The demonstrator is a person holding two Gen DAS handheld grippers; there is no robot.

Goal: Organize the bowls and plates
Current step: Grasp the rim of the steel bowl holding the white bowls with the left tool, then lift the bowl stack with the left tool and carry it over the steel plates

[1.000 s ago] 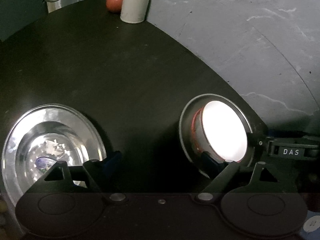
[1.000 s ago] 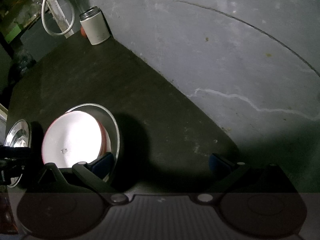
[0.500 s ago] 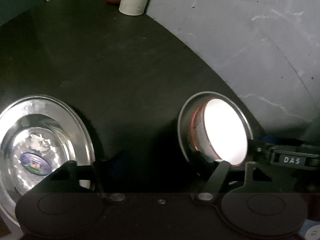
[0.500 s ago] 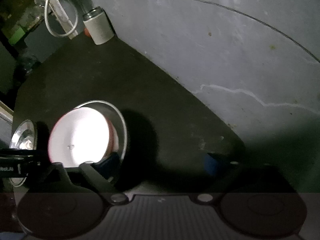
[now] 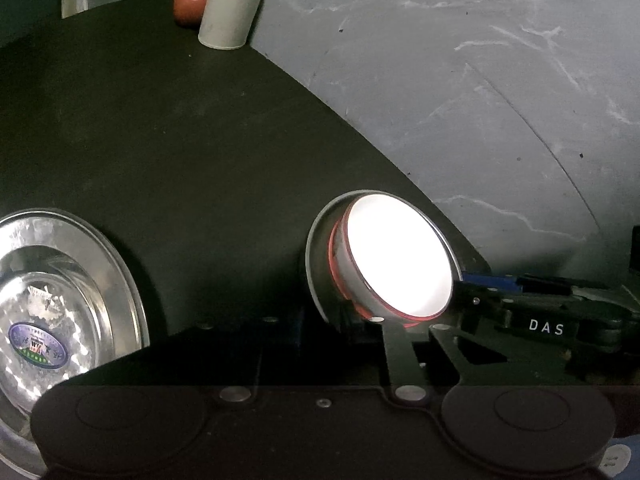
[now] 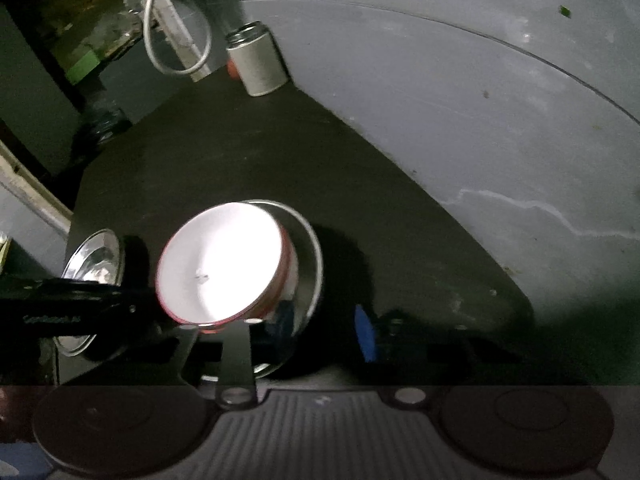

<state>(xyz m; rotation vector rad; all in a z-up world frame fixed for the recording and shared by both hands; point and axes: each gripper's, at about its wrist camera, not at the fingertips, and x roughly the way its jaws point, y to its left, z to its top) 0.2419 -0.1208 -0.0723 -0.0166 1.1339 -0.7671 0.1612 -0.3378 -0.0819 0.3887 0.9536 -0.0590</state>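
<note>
A white bowl [image 5: 396, 256] with a red rim sits in a steel plate [image 5: 318, 252] near the dark table's right edge. My left gripper [image 5: 338, 326] has closed in on the plate's near edge, one finger outside the rim and the other at the bowl's rim. In the right wrist view the same bowl [image 6: 220, 268] and plate [image 6: 310, 264] lie at lower left. My right gripper [image 6: 306, 330] straddles them with its jaws narrowed. Its blue pad [image 6: 366, 336] still stands clear of the plate. A second steel plate [image 5: 60, 312] with a sticker lies to the left.
A white canister [image 5: 230, 12] and a red ball [image 5: 190, 2] stand at the far corner of the dark table [image 5: 160, 140]. A grey cracked wall [image 5: 480, 100] runs along the table's right side. A white cable [image 6: 176, 52] loops behind the canister.
Both grippers' jaws have drawn inward around the plate holding the bowl. The left went from wide open to closed on its edge; the right narrowed, still gapped.
</note>
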